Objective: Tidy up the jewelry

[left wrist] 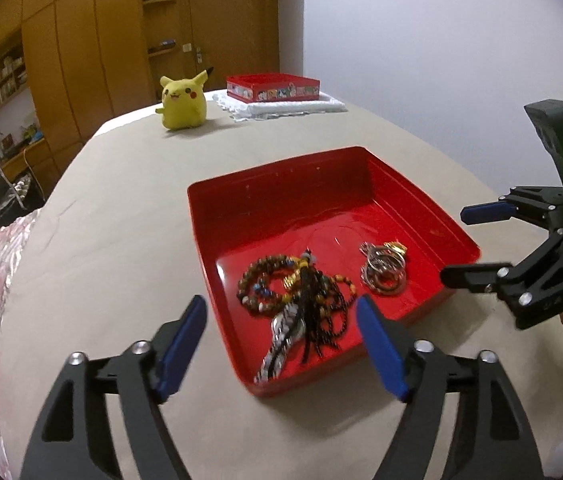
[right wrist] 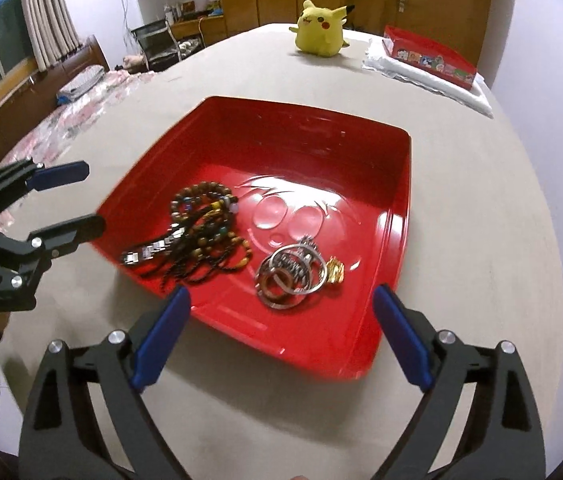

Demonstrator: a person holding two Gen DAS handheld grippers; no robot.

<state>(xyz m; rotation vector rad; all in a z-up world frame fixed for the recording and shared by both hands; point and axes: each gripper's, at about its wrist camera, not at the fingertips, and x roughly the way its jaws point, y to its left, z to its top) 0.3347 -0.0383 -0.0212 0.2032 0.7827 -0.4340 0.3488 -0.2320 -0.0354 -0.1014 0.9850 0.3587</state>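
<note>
I am holding both grippers spread wide with nothing in them: the left gripper (left wrist: 281, 344) and right gripper (right wrist: 281, 336) are hovering at the near edge of the red tray (right wrist: 397, 216), where beaded bracelets (right wrist: 205, 232) and metal rings (right wrist: 291, 272) are lying on the worktop (left wrist: 121, 240).

Bead strands (left wrist: 293, 284) tangled beyond counting; metal bracelet (left wrist: 281, 340) motion-blurred.

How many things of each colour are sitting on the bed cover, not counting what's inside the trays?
Red: 2, tray and box
Yellow: 1, plush
White: 1, cloth
Total: 4
</note>
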